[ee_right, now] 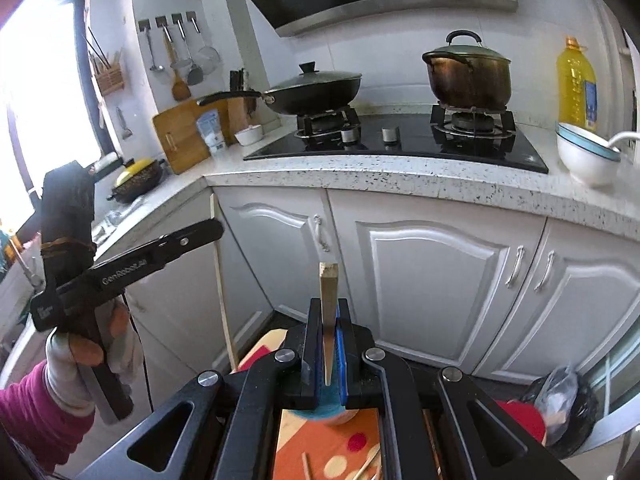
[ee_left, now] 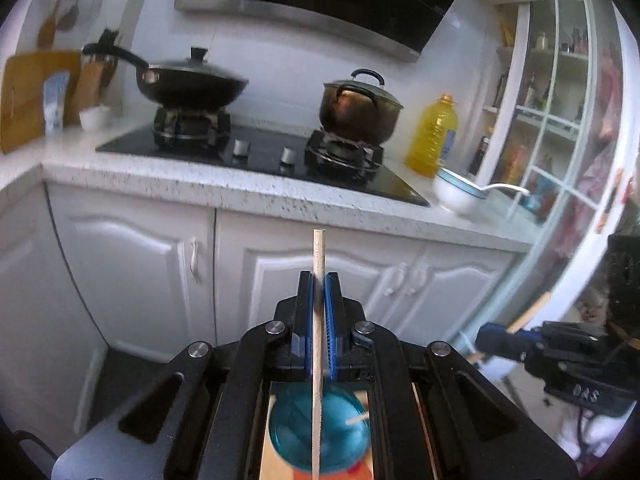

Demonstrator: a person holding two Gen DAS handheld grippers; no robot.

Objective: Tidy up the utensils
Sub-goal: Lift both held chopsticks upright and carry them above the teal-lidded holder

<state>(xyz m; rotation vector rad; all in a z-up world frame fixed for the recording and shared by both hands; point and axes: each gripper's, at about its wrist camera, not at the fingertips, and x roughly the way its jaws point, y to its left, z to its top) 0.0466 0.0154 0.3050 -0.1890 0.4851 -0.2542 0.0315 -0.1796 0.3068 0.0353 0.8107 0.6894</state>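
Big picture first: both grippers hover low in front of the white cabinets, well short of the speckled bench (ee_right: 400,178) that carries the stove, and below them sits a patterned orange board (ee_right: 320,440) with a blue cup (ee_left: 320,436) on it. The left gripper (ee_left: 319,280) has its fingers pinched tight on one chopstick (ee_left: 319,256), long axis running straight up between the pads, its lower length dropping in line with the cup's mouth directly underneath. The right gripper (ee_right: 329,308) is likewise clamped hard on a second chopstick (ee_right: 328,280), also upright, square end up, tip pointing down at the cup's rim. So both sticks look set to go downward and a touch back toward the cameras; the left looks better centred over the cup, so I judge it nearer to dropping. Count: two grippers, two held chopsticks, one already leaning inside the cup, at least two more loose on the board near its front edge, one cup.
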